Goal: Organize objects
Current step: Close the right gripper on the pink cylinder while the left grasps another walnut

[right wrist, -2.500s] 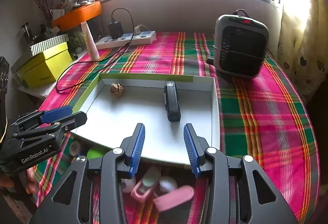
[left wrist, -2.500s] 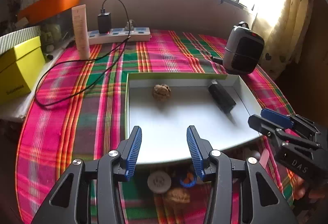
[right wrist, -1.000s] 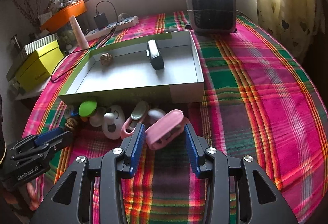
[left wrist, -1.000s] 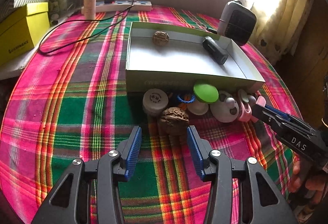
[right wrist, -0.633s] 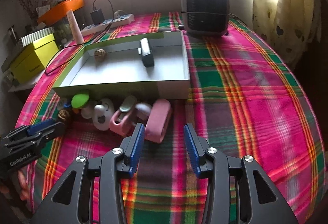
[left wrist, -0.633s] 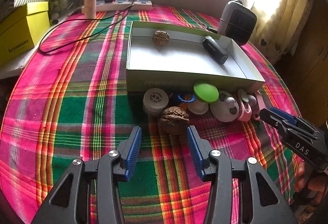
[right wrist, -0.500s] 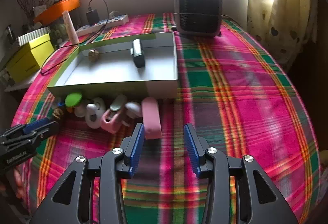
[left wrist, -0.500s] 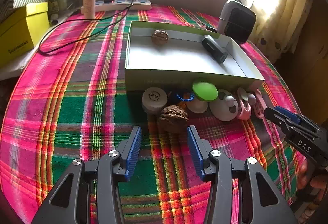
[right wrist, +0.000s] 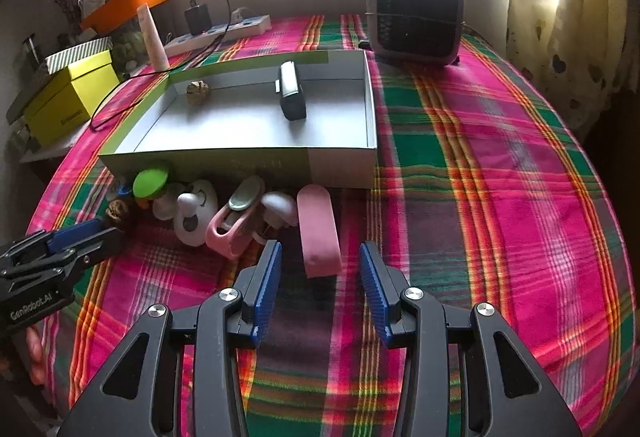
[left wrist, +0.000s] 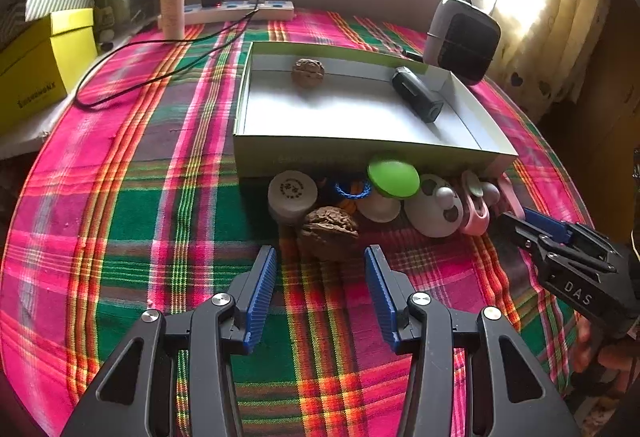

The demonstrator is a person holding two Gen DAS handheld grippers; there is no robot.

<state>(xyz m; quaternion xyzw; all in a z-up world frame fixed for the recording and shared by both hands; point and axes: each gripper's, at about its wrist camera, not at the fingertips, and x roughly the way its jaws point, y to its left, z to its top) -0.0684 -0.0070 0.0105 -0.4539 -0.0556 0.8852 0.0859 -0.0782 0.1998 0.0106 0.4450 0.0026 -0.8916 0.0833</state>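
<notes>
Plaid-clothed table (left wrist: pixel 120 221) with open box (left wrist: pixel 360 153), walnut (left wrist: pixel 328 231), pink case (right wrist: pixel 320 229), heater (right wrist: pixel 416 17), power strip (left wrist: pixel 240 11).

Left gripper (left wrist: pixel 320 265) angled downward, jaws parted, nothing between them. Right gripper (right wrist: pixel 319 261) likewise angled down, jaws apart and empty. Fingers (left wrist: pixel 612 357) wrapped around the right gripper's handle.

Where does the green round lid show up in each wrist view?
Left wrist: green lid sits centre-right, against the box's near wall.
Right wrist: green lid sits left of centre, at that wall's left end.
Shared landmark: the black device inside the box.
</notes>
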